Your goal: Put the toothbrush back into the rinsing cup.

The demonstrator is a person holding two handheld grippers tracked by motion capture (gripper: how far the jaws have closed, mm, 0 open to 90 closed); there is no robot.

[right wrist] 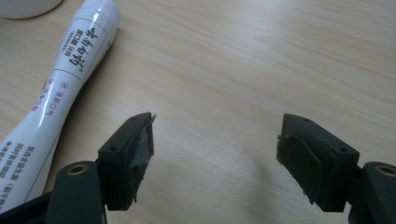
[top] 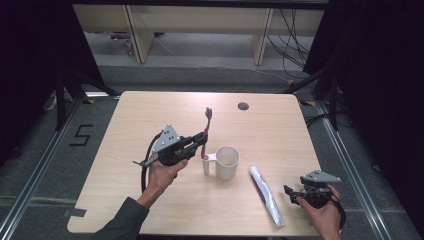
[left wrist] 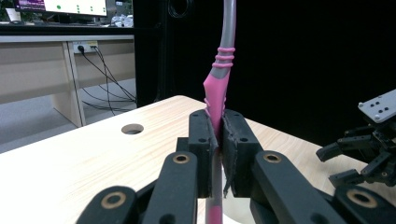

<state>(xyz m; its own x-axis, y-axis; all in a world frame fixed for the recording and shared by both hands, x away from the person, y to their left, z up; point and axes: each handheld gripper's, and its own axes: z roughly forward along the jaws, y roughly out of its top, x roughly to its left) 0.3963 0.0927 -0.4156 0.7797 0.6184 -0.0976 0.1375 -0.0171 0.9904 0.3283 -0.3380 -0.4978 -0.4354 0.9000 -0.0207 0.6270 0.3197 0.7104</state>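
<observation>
My left gripper (top: 201, 140) is shut on a pink and grey toothbrush (top: 206, 131), held upright above the table with its bristle head on top. In the left gripper view the pink handle (left wrist: 215, 100) is pinched between the two black pads. A white mug (top: 226, 162) with its handle to the left stands just right of the toothbrush's lower end. A white toothpaste tube (top: 267, 195) lies on the table right of the mug. My right gripper (top: 291, 193) rests low at the front right, open and empty, with the tube (right wrist: 60, 88) to the left of its jaws.
The light wooden table (top: 150, 200) has a round cable hole (top: 243, 106) near its far edge. Black curtains hang on both sides, with desks and cables beyond the table on the floor.
</observation>
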